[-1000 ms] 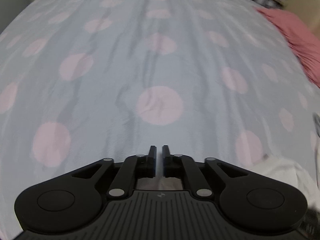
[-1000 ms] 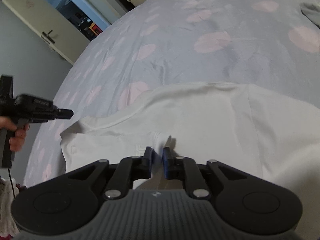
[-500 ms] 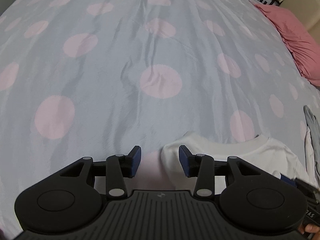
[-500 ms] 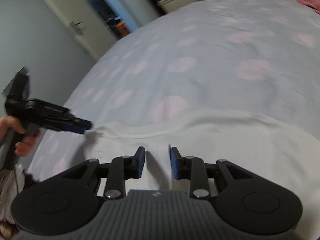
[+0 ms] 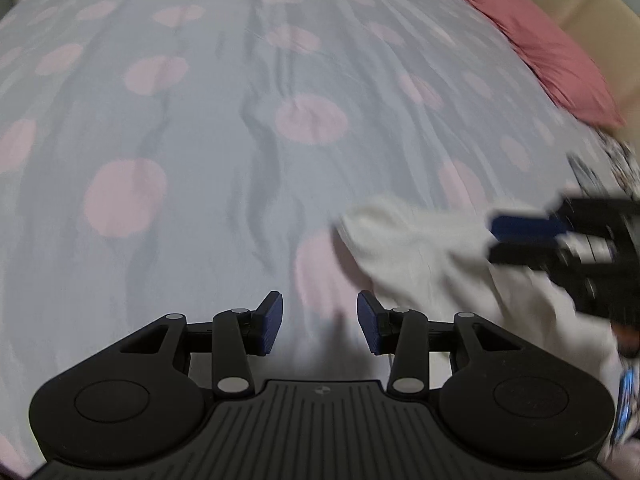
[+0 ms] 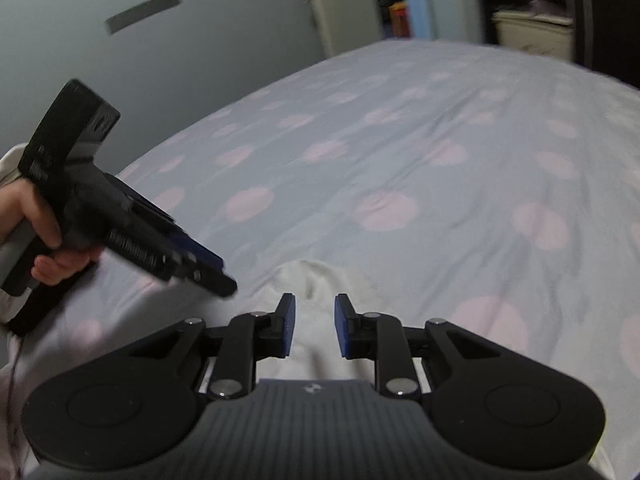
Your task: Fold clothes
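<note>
Polka-dot bedsheet [image 5: 208,128] is lying under a white garment [image 5: 424,256] (blurred); left hand-held gripper [image 5: 319,328] and right hand-held gripper [image 6: 315,326] are both hovering spread, pinching nothing.

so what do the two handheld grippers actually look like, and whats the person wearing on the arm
Both grippers, left gripper and right gripper, are matte black: a ribbed body, two round discs, silver pivot pins and blue ribbed pads. From the side, the left one has a pistol-style handle and a thin dark cable hanging below. The hand holding it shows a pale sleeve.
</note>
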{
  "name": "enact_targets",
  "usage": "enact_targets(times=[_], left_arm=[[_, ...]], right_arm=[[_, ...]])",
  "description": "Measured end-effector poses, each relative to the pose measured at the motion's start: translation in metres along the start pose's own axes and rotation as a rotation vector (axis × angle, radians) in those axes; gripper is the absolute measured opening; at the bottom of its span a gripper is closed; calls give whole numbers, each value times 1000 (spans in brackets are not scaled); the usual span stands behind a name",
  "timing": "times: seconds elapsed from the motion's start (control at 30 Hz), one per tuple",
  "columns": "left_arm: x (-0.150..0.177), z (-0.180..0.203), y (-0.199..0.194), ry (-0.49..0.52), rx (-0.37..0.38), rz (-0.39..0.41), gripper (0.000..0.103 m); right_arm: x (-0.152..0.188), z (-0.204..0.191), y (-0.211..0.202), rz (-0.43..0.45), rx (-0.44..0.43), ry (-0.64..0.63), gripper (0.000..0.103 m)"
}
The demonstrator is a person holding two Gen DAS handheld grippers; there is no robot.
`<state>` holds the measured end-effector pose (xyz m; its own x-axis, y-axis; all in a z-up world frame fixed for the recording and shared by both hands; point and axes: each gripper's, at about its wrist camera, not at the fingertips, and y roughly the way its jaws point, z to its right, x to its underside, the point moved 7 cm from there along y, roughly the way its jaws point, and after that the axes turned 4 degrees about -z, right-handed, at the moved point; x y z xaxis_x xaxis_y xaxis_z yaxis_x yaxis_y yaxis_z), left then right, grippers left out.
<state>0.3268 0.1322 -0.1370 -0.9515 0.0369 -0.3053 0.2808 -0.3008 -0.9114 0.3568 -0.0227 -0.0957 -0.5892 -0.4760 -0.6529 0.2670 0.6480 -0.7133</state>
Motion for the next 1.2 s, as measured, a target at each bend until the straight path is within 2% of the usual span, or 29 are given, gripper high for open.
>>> enact_targets(times=[0.07,0.1,0.13,0.23,0.27,0.3,0.37,0.43,0.53,0.6,0.63,0.67,0.77,0.93,0.97,1.0,1.13,1.2], left_arm=[[8,6,5,19,40,0,39],[12,9,8,30,62,1,39],[14,12,11,43,82,4,39],[22,21,17,73,122,12,39],[23,24,19,82,130,14,39],[25,26,21,91,135,19,39],[26,26,27,100,112,11,28],[27,24,33,103,77,2,10],[28,20,35,88,74,-4,8],[28,19,35,76,84,-6,7],[28,20,35,79,84,-5,7],[28,20,35,85,82,-4,7],[28,21,37,99,63,-8,7],[26,22,39,92,51,-22,7],[26,21,39,92,51,-23,7],[26,21,39,93,52,-24,7],[26,21,41,100,46,-25,7],[26,22,42,103,41,-28,7]], right_arm=[[0,1,11,-19,-8,-1,28],[0,1,17,-29,-13,-2,36],[1,1,22,-39,-17,-2,39],[1,2,39,-68,-29,-4,40],[1,2,44,-77,-34,-4,37],[2,2,50,-87,-38,-5,22],[2,3,52,-86,-52,12,0],[3,6,47,-62,-44,23,0],[5,19,38,-35,36,54,0],[5,29,36,-18,33,101,0],[5,30,35,-2,8,121,2],[4,29,34,9,-19,130,8],[-1,19,39,18,-50,92,41],[-2,4,57,-35,-78,8,39],[0,3,59,-48,-78,-3,31],[2,2,62,-58,-81,-13,5],[2,7,53,-15,-93,8,2],[1,16,48,5,-60,43,1]])
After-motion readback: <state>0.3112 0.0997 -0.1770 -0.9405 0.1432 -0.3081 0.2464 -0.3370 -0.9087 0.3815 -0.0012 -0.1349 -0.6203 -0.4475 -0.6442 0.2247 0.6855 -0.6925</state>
